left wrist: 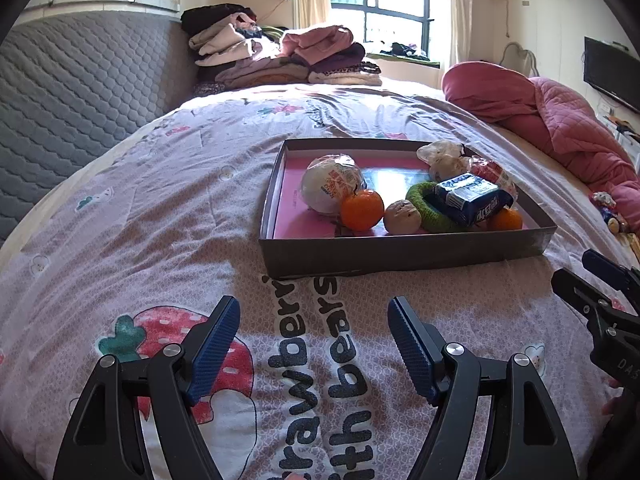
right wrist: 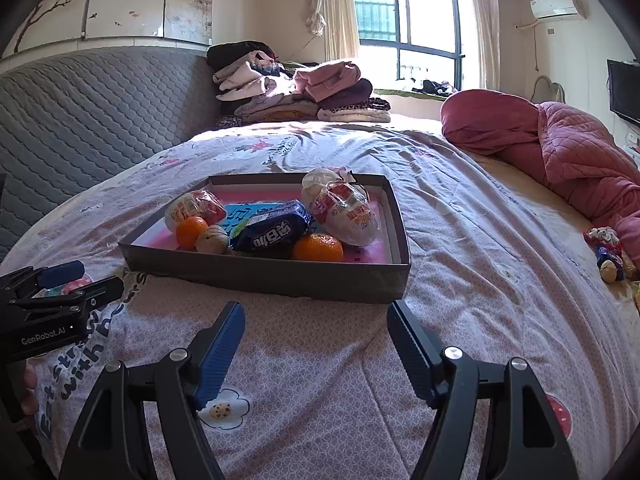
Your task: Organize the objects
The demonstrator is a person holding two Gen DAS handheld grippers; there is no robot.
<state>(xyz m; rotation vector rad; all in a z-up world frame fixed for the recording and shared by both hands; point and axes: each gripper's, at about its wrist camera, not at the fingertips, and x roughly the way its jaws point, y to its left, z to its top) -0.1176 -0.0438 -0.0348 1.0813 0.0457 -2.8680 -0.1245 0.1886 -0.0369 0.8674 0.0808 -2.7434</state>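
Left wrist view had my left gripper [left wrist: 312,340] hovering low over the pink-and-lilac printed quilt [left wrist: 160,220], jaws spread wide w/ nothing between the blue pads. Right gripper [right wrist: 316,344] was the same in its own view: released, empty, just short of the shallow grey cardboard tray with pink lining [right wrist: 256,276]. The tray sat mid-bed & already held most of the goods: a round white plastic-wrapped bun [left wrist: 332,190], two small oranges, one on the left [left wrist: 361,209] & one tucked in the near right corner [left wrist: 506,219], a wrinkled tan walnut-like ball [left wrist: 402,217], a green knitted ring [left wrist: 424,210] w/ a dark blue snack packet [left wrist: 472,198] lying across it, plus more wrapped buns at the back. Well apart, at the bed's right edge beside the crumpled rose-pink quilted blanket [right wrist: 560,148], lay a few small loose bits [right wrist: 606,250], too small to ID. My guess: those strays were what was left, so the right gripper was the one to send. I'd have kept the jaws wide, come down from above, pinched one piece at a time w/o catching the blanket fold, then lowered it into the bare pink patch at the tray's left. Soft bedding meant the tray could tip if I pressed on its rim, so no leaning on it.
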